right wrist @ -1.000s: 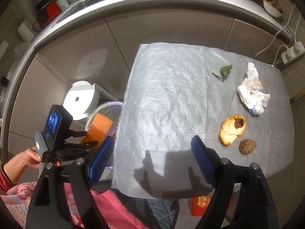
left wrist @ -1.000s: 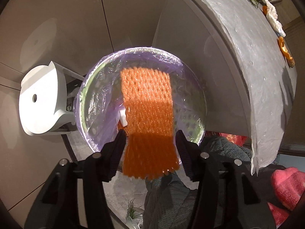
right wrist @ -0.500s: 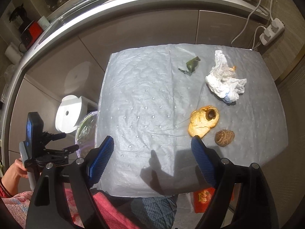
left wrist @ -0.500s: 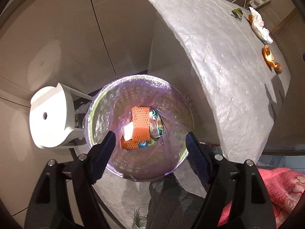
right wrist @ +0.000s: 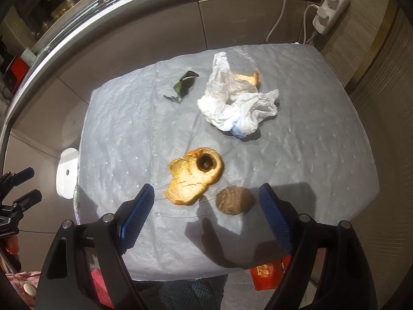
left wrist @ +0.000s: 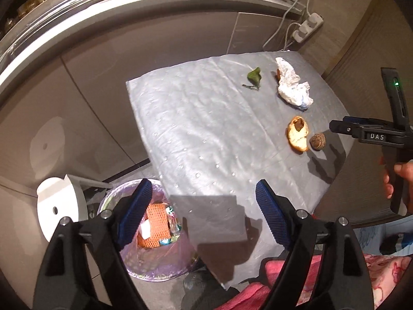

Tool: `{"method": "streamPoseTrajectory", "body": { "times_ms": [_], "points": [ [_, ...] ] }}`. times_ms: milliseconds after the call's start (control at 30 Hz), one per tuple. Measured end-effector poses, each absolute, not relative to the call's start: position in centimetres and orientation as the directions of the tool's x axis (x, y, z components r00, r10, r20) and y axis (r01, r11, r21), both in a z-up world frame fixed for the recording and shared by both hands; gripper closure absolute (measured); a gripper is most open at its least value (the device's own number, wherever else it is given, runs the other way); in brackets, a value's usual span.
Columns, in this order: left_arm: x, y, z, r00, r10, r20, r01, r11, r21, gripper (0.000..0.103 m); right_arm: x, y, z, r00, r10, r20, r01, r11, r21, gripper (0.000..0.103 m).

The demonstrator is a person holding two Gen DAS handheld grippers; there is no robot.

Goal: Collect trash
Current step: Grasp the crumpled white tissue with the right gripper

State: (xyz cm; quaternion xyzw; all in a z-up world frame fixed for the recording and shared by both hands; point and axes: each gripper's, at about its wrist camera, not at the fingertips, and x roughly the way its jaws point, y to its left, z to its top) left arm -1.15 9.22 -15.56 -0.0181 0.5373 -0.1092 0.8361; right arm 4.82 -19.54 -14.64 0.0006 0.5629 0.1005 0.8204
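On the grey-covered table (right wrist: 322, 142) lie an orange peel (right wrist: 195, 175), a brown shell-like lump (right wrist: 233, 200), a crumpled white tissue (right wrist: 237, 103) and a green leaf (right wrist: 184, 85). My right gripper (right wrist: 206, 214) is open and empty, just above the near side of the peel and lump. My left gripper (left wrist: 201, 211) is open and empty, above the table's near left corner. The lined trash bin (left wrist: 152, 235) below it holds the orange foam net (left wrist: 155, 222). The peel (left wrist: 298, 134), lump (left wrist: 317, 141), tissue (left wrist: 291, 85) and leaf (left wrist: 254, 76) also show in the left wrist view.
A white stool (left wrist: 58, 206) stands left of the bin. A kitchen counter (right wrist: 129, 15) runs behind the table. A power strip (right wrist: 331, 10) hangs at the back right. A red box (right wrist: 268, 273) lies under the table's front edge.
My left gripper dropped the orange net into the bin, then lifted and swung toward the table. My right gripper moved forward and lower over the peel and lump.
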Motion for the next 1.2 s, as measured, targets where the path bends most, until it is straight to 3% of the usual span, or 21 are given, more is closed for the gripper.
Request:
{"method": "streamPoseTrajectory", "body": {
  "times_ms": [67, 233, 533, 600, 733, 800, 1200],
  "points": [
    [0.0, 7.5, -15.4, 0.397, -0.203, -0.895, 0.179, 0.974, -0.142, 0.024, 5.6, -20.6, -14.9, 0.348, 0.166, -0.923, -0.164, 0.980, 0.115, 0.020],
    [2.2, 3.7, -14.8, 0.390, -0.211, -0.896, 0.177, 0.973, -0.151, 0.024, 8.9, -21.9, -15.9, 0.345, 0.185, -0.920, -0.205, 0.972, 0.118, 0.035],
    [5.0, 0.9, -14.7, 0.370, -0.180, -0.911, 0.123, 0.982, -0.144, 0.024, 15.1, -21.0, -19.9, 0.291, 0.221, -0.931, -0.247, 0.957, 0.150, 0.036],
    [6.0, 0.6, -14.8, 0.369, -0.167, -0.914, 0.103, 0.985, -0.139, 0.024, 15.8, -20.8, -20.8, 0.269, 0.211, -0.940, -0.256, 0.956, 0.142, 0.057],
    [8.7, -0.3, -15.4, 0.368, -0.152, -0.917, 0.082, 0.988, -0.131, 0.024, 15.8, -21.0, -20.8, 0.255, 0.241, -0.937, -0.279, 0.946, 0.167, 0.085],
    [10.6, -0.9, -16.1, 0.359, -0.157, -0.920, 0.079, 0.987, -0.138, 0.024, 15.5, -21.5, -20.3, 0.257, 0.246, -0.935, -0.291, 0.942, 0.168, 0.090],
    [19.8, -5.9, -21.1, 0.295, -0.147, -0.944, 0.133, 0.985, -0.112, 0.024, 13.2, -27.7, -13.9, 0.311, 0.345, -0.886, -0.229, 0.932, 0.282, 0.092]
  ]
}}
